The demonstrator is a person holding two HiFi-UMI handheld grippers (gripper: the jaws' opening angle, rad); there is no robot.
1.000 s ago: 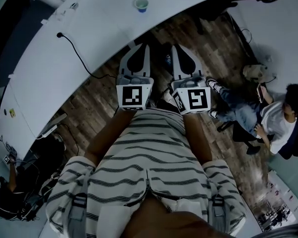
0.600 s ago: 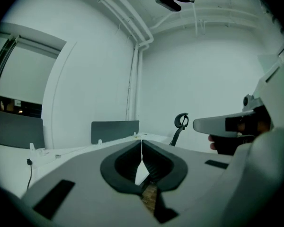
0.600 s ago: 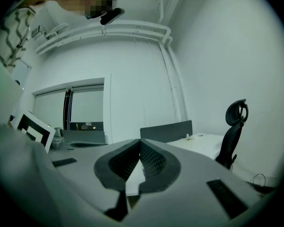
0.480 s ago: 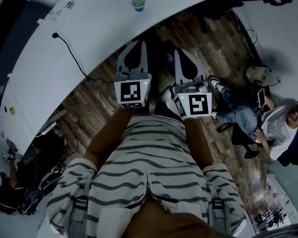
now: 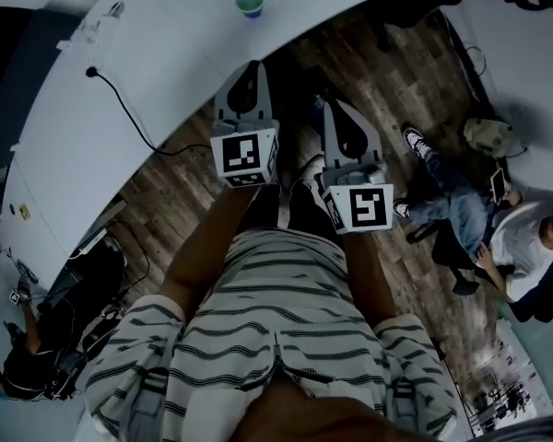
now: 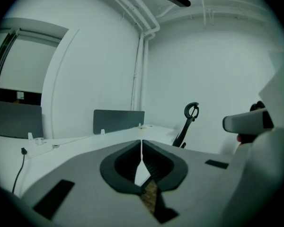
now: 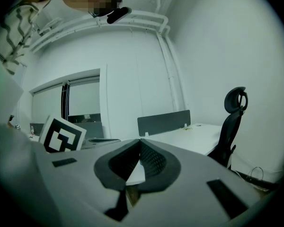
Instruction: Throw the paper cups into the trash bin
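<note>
So the white surface [image 5: 166,53] has a long curved edge that sweeps from the lower left up toward the top right in the head view. Everything on the near side of that edge is bare wood floor [image 5: 387,90]. The left tongs [image 5: 254,64] have their tip right about at the edge, and the right tongs [image 5: 335,105] are out over the floor just beside them, the two running roughly parallel with a gap between.

Both pairs are fully closed with nothing in them. In the left gripper view the tongs [image 6: 141,141] meet in a thin line, and it's the same in the right gripper view [image 7: 140,140].

There's decent room ahead, since that stretch of surface is mostly bare. A black cable [image 5: 120,99] snakes across it off to the left. To the right, a person [image 5: 516,238] sits on the floor with legs stretched toward the middle, so that side is tighter. The right gripper view also shows a black office chair [image 7: 232,122] beside the surface and a grey divider panel [image 7: 163,122] standing on it.

The paper cup [image 5: 250,1] stands upright on the surface, a little back from the edge and straight beyond the left tongs' tip, not touching anything. It has a pale rim, a bluish-green body and an open top. It's too small to tell if anything's inside.
</note>
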